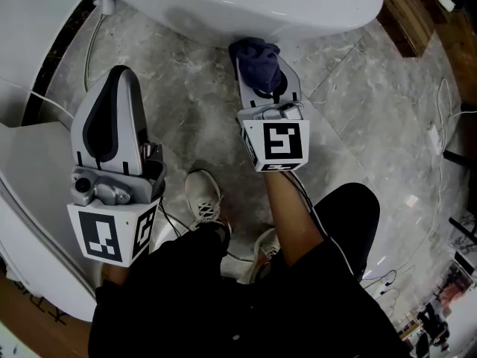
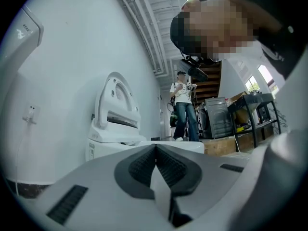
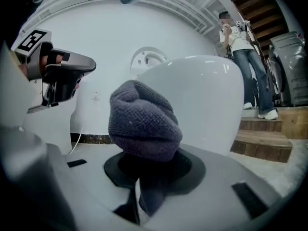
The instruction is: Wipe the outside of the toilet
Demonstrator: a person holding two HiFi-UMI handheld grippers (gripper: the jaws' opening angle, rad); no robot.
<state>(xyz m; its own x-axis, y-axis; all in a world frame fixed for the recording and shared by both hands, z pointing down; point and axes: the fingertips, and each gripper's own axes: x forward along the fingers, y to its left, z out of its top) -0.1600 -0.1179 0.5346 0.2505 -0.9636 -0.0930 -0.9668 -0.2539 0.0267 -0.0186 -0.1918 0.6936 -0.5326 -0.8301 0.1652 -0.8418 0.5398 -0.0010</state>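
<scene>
Right hand-held gripper (image 1: pixel 261 88) clamped tight on bunched dark blue knitted cloth (image 1: pixel 256 60). Cloth wad looks pressed to lower front curve of glossy white ceramic toilet bowl (image 1: pixel 246 10), above grey marble floor (image 1: pixel 186 80). Left hand-held gripper (image 1: pixel 119 77) jaws pressed together, nothing between, held aside, well apart from bowl.

Likely mid-wipe on bowl's outside. To do well: lead with cloth bulge, no plastic on ceramic. Steady pressure, follow curve, overlap passes. Firm grip, or wad may slip out.
</scene>
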